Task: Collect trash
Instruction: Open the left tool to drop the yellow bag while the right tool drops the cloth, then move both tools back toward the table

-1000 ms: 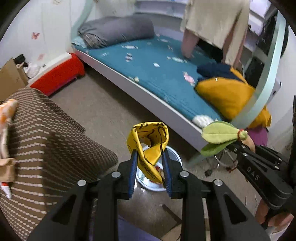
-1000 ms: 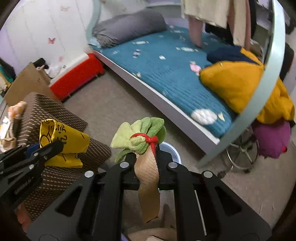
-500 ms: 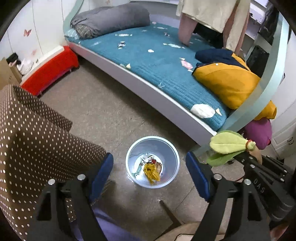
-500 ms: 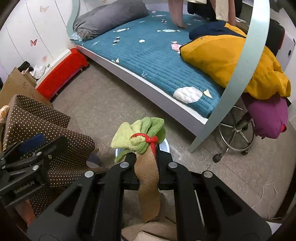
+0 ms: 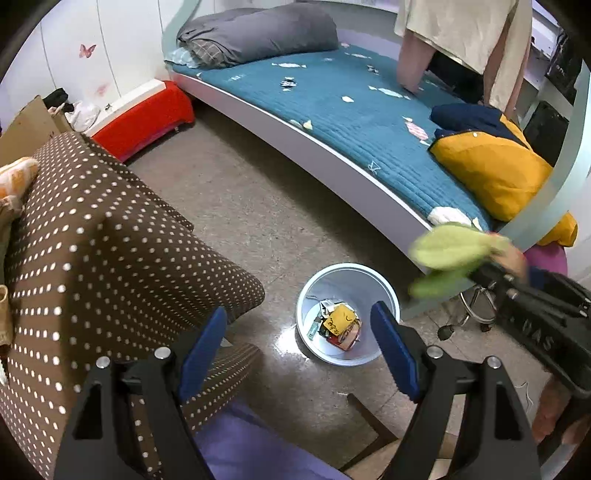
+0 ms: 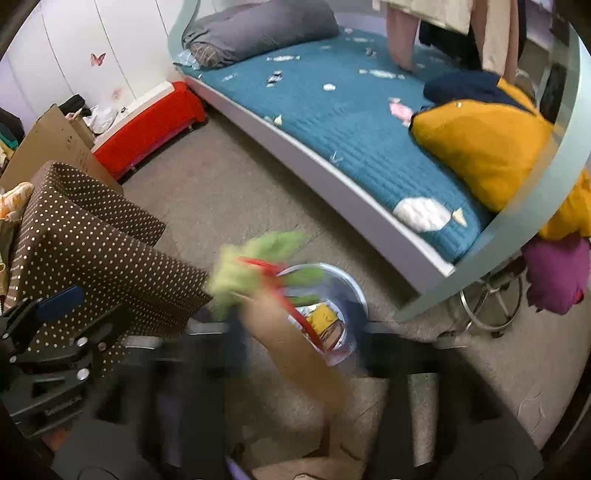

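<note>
Green cloth bundle point(image 6: 258, 258), lower centre over bin point(image 6: 354, 295): soft, light; grasp at red tie. Right gripper point(image 6: 295, 332) jaws just opened, releasing; left gripper point(image 5: 299, 350) wide, empty.

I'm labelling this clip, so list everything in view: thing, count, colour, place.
bin: 1, white, floor by bed
yellow wrapper: 1, inside bin
green-leaf trash: 1, green and tan, blurred, between right jaws
bed: 1, teal cover
pillow: 1, grey, bed head
cushion: 1, mustard, bed foot
dotted cloth: 1, brown, left
left gripper: open, empty, over bin
right gripper: jaws just opened
</note>
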Demonstrator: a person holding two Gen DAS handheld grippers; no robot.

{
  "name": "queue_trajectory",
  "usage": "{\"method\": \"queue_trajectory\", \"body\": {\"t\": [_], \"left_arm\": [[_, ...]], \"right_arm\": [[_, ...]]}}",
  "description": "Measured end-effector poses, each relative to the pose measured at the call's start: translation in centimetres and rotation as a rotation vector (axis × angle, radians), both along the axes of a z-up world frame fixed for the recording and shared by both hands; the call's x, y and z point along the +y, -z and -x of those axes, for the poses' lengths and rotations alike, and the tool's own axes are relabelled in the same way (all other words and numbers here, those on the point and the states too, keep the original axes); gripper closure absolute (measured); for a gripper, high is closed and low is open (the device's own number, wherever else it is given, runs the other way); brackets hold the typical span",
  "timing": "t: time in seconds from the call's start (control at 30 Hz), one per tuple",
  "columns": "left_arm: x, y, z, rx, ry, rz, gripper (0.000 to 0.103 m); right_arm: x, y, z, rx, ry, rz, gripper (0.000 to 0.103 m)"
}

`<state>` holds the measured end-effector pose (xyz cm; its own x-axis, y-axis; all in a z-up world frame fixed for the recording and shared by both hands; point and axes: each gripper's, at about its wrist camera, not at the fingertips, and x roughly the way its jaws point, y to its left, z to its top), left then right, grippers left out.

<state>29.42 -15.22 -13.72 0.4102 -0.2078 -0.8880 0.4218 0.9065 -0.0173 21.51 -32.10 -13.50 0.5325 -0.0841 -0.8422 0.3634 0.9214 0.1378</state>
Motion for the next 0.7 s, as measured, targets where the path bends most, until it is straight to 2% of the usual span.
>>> {"method": "queue_trajectory", "body": {"t": [0.07,0.37,0.7], "left_arm": [[0.4,-0.1,0.0,0.004,0.001,0.011,0.024],[1.0,-0.2,0.7,0.012,0.009,0.028,0.024],[1.7,-1.3,1.6,-0.017,0.007,0.044,0.024]], "right_arm": [[0.5,-0.1,0.2,-0.004,-0.007,0.032,0.029],[1.0,1.5,1.2,0.057,-0.007,0.018,0.029],[2.1,0.2,2.3,0.034,-0.023,0.04,0.029]]}}
